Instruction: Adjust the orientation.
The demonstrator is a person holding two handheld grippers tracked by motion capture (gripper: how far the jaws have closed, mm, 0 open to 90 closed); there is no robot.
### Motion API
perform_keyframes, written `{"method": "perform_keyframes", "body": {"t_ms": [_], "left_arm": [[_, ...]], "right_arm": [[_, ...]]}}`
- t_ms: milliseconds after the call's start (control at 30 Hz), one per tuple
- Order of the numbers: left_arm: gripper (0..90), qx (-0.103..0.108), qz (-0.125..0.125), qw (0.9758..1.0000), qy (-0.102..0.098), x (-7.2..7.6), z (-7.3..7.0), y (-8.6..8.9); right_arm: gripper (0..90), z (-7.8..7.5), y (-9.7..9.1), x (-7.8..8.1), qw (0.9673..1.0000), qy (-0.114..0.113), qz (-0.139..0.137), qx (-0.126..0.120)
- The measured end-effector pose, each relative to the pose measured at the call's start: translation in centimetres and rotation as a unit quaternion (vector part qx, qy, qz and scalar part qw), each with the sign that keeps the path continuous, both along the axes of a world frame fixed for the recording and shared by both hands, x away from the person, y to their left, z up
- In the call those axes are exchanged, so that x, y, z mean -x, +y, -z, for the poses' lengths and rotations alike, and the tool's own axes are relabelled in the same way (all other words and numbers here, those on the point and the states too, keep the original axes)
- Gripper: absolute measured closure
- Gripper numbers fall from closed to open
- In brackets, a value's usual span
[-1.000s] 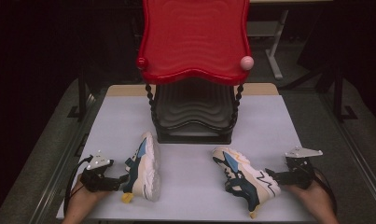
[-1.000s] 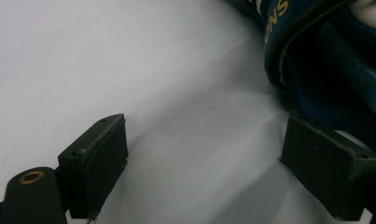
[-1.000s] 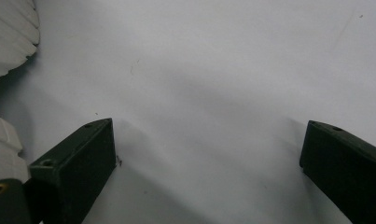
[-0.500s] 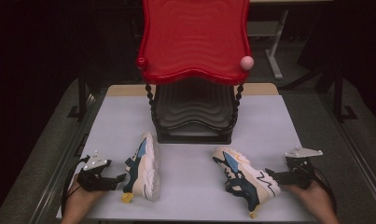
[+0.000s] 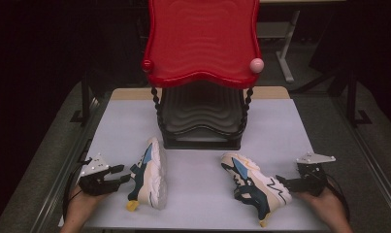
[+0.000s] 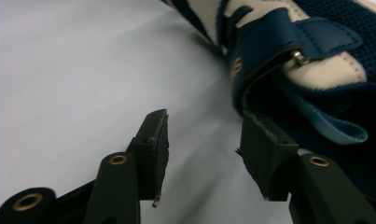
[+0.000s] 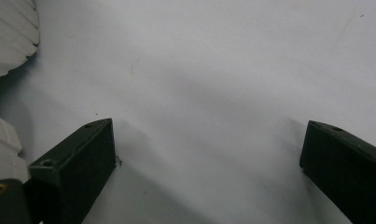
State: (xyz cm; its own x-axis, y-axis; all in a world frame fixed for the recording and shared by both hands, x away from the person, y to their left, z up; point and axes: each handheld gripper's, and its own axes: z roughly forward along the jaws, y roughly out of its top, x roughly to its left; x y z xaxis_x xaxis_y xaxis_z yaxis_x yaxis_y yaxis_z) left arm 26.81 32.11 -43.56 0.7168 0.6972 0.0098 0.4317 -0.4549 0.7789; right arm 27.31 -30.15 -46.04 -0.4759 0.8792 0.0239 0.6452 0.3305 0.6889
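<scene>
Two grippers rest on my pale table [image 5: 193, 194]: the left gripper [image 6: 202, 149] has just been closing, nothing between, beside the blue-and-cream mesh sneaker [image 6: 307, 51]; the right gripper [image 7: 209, 172] is spread wide.

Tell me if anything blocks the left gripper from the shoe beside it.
Nothing visible does. The left gripper sits right at the heel of the left shoe, with bare table between. Its jaws have just been closing, with nothing between them.
</scene>
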Motion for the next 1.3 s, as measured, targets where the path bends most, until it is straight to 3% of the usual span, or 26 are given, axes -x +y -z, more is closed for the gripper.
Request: {"method": "perform_keyframes", "body": {"t_ms": [400, 433, 533, 900, 1300], "left_arm": [[69.9, 0.01, 0.041, 0.999, 0.01, -1.0, -0.1, -1.7], [77.9, 0.01, 0.044, 0.9989, 0.012, -1.0, -0.2, -1.8], [82.6, 0.022, 0.043, 0.9987, 0.019, -1.0, -0.4, -1.7], [84.2, 0.034, 0.036, 0.9983, 0.029, -0.7, -0.8, -0.9], [84.1, 0.048, 0.002, 0.9983, 0.033, 0.7, -1.3, 3.0]], "right_arm": [[2.8, 0.0, 0.0, 0.0, 1.0, 0.0, 0.0, 0.0], [2.8, 0.0, 0.0, 0.0, 1.0, 0.0, 0.0, 0.0], [2.8, 0.0, 0.0, 0.0, 1.0, 0.0, 0.0, 0.0], [2.8, 0.0, 0.0, 0.0, 1.0, 0.0, -0.001, 0.0], [2.8, 0.0, 0.0, 0.0, 1.0, 0.0, 0.0, 0.0]]}}
